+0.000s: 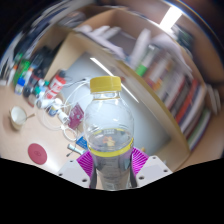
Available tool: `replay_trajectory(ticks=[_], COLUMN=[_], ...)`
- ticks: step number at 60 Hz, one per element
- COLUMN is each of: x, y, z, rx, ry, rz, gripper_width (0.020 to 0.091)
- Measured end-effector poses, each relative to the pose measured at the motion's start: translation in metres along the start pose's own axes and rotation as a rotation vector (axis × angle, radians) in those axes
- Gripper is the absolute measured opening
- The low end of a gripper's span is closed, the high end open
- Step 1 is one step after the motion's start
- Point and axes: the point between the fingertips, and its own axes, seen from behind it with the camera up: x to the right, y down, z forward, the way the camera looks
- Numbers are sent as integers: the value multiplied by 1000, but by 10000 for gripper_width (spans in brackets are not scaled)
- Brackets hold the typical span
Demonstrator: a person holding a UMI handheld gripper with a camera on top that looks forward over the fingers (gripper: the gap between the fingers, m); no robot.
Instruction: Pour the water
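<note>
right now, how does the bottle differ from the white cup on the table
The bottle is clear with a yellow cap on; the white cup is opaque and open-topped. The bottle is clamped in the gripper; the cup sits alone on the table, beyond the fingers. The bottle is tall, the cup low. Both stand upright.

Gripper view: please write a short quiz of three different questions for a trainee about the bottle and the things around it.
1. True or false: the clear plastic bottle with a yellow cap lies on its side.
2. Which colour are the gripper finger pads? A green, B purple, C white.
3. Fill in: the small round red object lies on the ____ wooden table.

Key: 1 false, the bottle stands upright between the fingers, which appear to press on it. 2 B. 3 light.
</note>
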Motion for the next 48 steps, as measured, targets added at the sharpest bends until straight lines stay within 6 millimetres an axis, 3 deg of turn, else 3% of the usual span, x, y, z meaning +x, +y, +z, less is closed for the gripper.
replay_trajectory(ticks=[5, 12, 21, 26, 36, 44, 48], x=[-47, -108, -151, -165, -191, -200, -194], y=[-44, -81, -124, -143, -151, -147, -145], z=[21, 43, 57, 57, 64, 64, 64], rx=[25, 67, 165, 202, 232, 248, 221], ry=[-3, -17, 93, 121, 117, 86, 51], rz=[-357, -823, -1426, -1624, -1766, -1729, -1616], gripper_width=[463, 459, 466, 466, 464, 465, 464])
